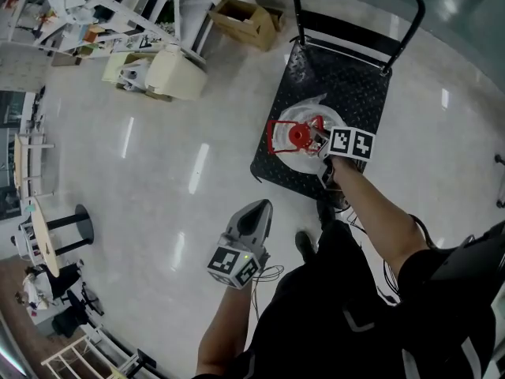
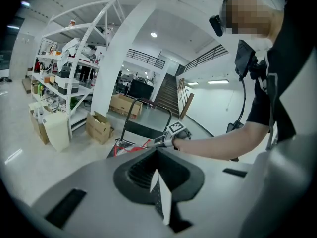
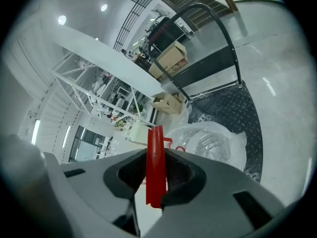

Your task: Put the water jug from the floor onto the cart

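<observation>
In the head view the water jug, clear, plastic-wrapped, red-capped and upright, is at the near end of the cart, though I cannot tell whether it rests on the deck. The right tool is right against it, and the left tool is well apart over the floor. The left gripper view shows that tool closed on nothing, with the cart ahead. The right gripper view shows its jaws clamped on the jug's red handle, which runs upright between them, the jug body just beyond.
</observation>
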Motion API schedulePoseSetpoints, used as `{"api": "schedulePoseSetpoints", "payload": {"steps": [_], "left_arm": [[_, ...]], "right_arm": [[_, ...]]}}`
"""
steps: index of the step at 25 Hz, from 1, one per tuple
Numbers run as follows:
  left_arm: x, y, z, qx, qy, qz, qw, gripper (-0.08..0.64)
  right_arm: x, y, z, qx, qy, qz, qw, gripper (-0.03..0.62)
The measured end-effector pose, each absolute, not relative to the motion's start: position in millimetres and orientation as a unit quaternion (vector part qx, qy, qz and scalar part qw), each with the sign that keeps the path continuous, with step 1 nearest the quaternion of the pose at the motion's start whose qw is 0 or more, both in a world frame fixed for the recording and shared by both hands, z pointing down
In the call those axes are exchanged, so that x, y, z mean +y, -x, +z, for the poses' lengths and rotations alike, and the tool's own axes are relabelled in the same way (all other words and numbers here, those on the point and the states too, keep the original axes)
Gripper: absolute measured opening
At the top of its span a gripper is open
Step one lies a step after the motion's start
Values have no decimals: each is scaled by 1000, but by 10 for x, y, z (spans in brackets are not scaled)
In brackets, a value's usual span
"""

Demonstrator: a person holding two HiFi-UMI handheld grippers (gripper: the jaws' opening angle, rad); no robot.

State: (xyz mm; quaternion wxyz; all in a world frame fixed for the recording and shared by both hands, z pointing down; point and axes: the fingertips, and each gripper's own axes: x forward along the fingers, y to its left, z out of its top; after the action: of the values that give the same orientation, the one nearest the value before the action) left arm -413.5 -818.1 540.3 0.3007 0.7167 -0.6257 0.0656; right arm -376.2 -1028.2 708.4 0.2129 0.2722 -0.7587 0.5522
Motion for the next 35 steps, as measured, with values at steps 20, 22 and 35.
{"api": "schedulePoseSetpoints", "payload": {"steps": [20, 22, 35], "left_arm": [[-8538, 3813, 4992, -587, -764, 74, 255, -9], [-8485, 3786, 4871, -582, -774, 65, 240, -9], [-7605, 3154, 4036, -452, -883, 17, 128, -9]], "right_arm": [[-10663, 2381, 7111, -775, -360, 471, 217, 189], [-10661, 2218, 6793, -793, -373, 436, 202, 189], [-8956, 1442, 4346, -892, -387, 203, 113, 9]]}}
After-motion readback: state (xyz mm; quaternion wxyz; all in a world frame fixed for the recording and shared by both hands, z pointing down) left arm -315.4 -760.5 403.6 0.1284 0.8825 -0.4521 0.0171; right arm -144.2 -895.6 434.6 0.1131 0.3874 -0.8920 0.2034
